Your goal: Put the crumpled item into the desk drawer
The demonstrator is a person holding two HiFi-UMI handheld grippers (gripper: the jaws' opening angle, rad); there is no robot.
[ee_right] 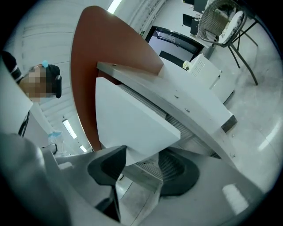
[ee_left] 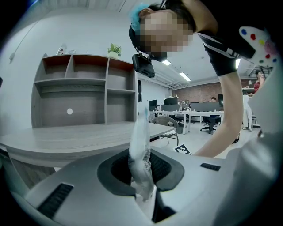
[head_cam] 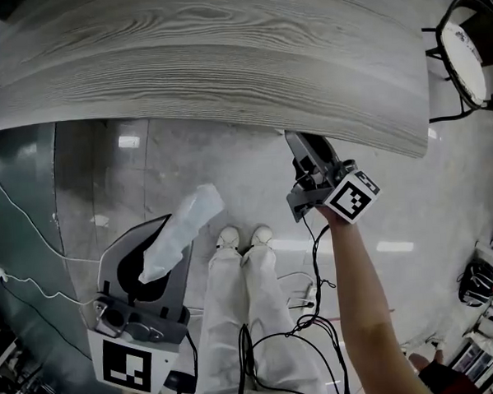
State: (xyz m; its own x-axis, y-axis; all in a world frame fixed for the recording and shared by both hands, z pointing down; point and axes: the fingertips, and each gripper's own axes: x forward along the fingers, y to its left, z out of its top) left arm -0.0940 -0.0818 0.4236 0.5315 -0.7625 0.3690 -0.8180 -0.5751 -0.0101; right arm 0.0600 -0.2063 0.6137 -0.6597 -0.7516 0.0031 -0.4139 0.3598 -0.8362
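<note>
Crumpled plastic (head_cam: 182, 230) stood clamped in the left gripper (head_cam: 151, 267) at eight o'clock, well short of the desk (head_cam: 223, 61), while the right gripper (head_cam: 309, 168) (jaws apart around the drawer front (ee_right: 132, 126), not yet clamped) might slip off on pulling, leaving the drawer shut.

The crumpled item (head_cam: 181, 231) is held between the jaws of the left gripper (head_cam: 163, 254), low left, before the desk (head_cam: 223, 61). The right gripper (head_cam: 306, 149) is placed further right, under the desk edge, a drawer (ee_right: 132, 123) corner between its spread jaws (contact unclear). Shoes (head_cam: 244, 236) are seen between both grippers; a chair (head_cam: 466, 53) is set right of the desk.
</note>
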